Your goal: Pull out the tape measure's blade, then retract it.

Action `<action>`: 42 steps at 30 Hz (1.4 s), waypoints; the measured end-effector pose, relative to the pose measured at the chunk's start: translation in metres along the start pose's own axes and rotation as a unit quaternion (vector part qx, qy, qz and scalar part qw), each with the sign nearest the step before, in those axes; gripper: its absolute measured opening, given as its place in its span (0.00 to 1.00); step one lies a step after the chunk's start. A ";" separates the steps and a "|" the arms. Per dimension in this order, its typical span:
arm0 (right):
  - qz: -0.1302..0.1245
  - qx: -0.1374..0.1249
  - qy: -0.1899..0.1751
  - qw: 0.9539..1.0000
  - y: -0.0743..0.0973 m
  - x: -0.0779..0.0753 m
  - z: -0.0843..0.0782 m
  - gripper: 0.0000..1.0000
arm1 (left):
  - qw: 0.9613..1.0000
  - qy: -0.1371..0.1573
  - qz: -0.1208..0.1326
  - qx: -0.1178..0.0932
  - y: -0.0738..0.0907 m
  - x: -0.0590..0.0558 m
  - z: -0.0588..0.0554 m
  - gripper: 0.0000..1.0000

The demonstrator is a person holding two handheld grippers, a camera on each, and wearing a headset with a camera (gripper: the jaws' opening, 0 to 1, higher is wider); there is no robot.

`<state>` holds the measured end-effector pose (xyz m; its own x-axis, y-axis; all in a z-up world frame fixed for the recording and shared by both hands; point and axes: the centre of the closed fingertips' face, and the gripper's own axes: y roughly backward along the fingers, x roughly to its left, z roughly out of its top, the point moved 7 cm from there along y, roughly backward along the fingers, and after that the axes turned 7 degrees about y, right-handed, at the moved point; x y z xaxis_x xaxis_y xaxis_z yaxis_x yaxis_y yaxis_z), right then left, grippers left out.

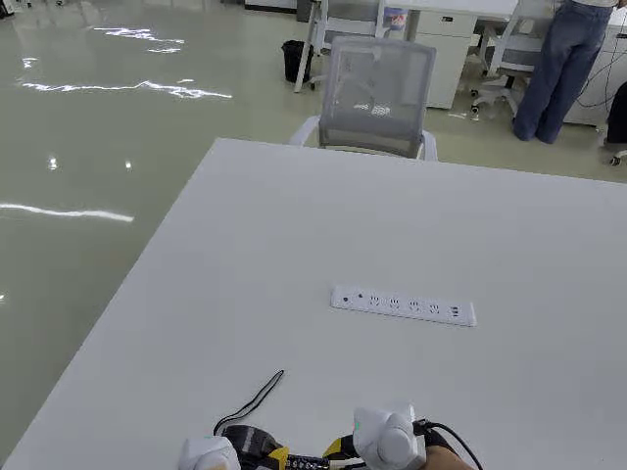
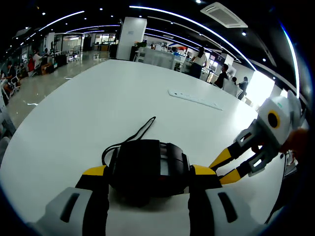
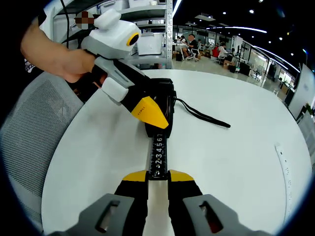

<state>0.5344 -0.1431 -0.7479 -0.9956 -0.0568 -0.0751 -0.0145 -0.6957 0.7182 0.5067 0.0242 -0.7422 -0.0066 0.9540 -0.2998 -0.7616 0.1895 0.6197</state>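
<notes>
A white workbench (image 1: 245, 255) is stretching out into an open office, a power strip (image 1: 403, 305) lying mid-table. At the near edge the left gripper (image 2: 150, 173) is clamping the tape measure (image 2: 145, 160) by its black case, jaws snug on both sides. The right gripper (image 3: 158, 177) is pinching the blade (image 3: 157, 156) close to its tip, jaws narrow. Only a short length is showing (a few numerals), so the pull looks barely begun; most of the drawing out and the whole retraction are waiting.
</notes>
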 end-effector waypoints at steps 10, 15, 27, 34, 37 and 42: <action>0.001 0.001 -0.003 1.000 -0.002 0.001 0.003 0.13 | 1.000 -0.002 -0.002 0.002 0.000 0.000 0.000 0.63; 0.000 0.001 -0.004 1.000 -0.004 0.001 0.003 0.13 | 1.000 -0.001 -0.002 0.002 0.000 0.000 0.000 0.63; 0.000 0.001 0.000 1.000 -0.007 0.000 0.006 0.13 | 1.000 0.002 -0.003 0.002 0.000 0.000 0.000 0.63; 0.000 0.001 0.001 1.000 -0.010 -0.001 0.009 0.13 | 1.000 0.003 -0.004 0.003 -0.002 0.002 -0.001 0.63; 0.000 0.001 0.001 1.000 -0.011 -0.001 0.009 0.13 | 1.000 0.004 -0.005 0.003 -0.001 0.001 -0.001 0.63; 0.001 0.002 0.002 1.000 -0.012 -0.001 0.010 0.13 | 1.000 0.004 -0.004 0.002 -0.001 0.001 -0.001 0.63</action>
<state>0.5346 -0.1274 -0.7495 -0.9952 -0.0606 -0.0767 -0.0133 -0.6934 0.7204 0.5068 0.0250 -0.7438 -0.0046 0.9506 -0.3105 -0.7592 0.1988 0.6198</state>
